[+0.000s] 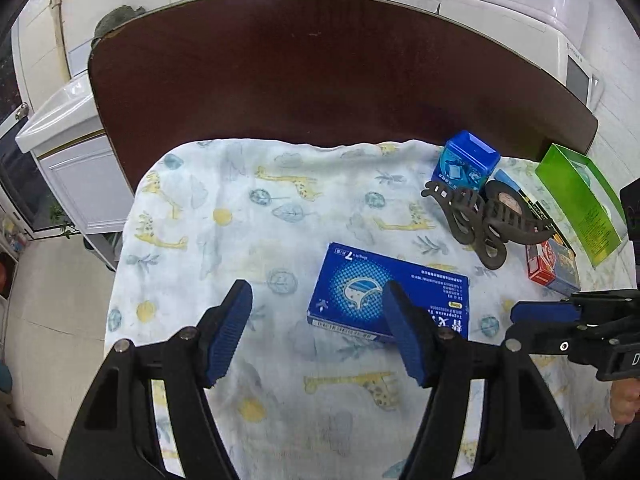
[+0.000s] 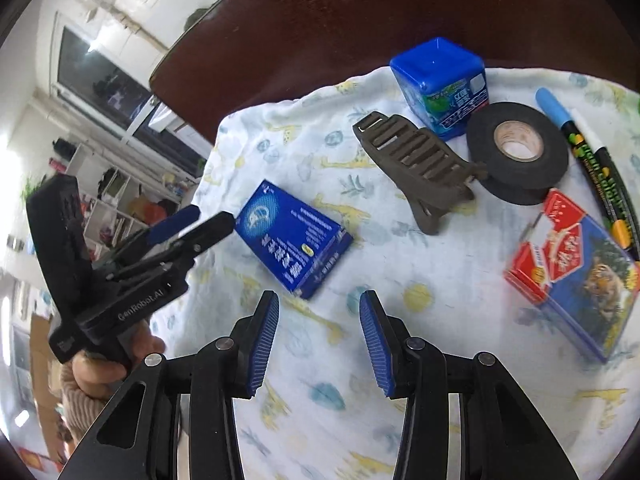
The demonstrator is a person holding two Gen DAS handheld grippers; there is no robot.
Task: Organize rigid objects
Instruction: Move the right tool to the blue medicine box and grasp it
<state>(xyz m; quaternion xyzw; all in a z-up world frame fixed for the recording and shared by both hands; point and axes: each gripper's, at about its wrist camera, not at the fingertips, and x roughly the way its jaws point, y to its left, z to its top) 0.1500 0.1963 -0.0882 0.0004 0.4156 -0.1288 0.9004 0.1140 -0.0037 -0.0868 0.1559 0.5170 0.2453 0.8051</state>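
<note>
Both claws hang empty over the cloth (image 1: 224,184): left claw (image 1: 318,330) wide, right claw (image 2: 319,340) narrower. The blue box (image 2: 294,236) lies flat between them; hair clip (image 2: 420,164) and tape roll (image 2: 518,152) sit beyond.

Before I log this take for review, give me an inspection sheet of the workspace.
Surface: dark wooden table, its near part covered by a giraffe-print cloth.
Job's things: flat blue box alone mid-cloth; blue cube tub, brown hair clip, black tape roll, marker pen, red and blue box and green box grouped to the right.
Clutter: nothing seen beyond those.
Grippers: left gripper open above the flat blue box's near end, holding nothing; right gripper open over bare cloth, empty.
Cables: nothing seen.
Surroundings: white cabinet on the left, white appliance behind, shelves in the background.
</note>
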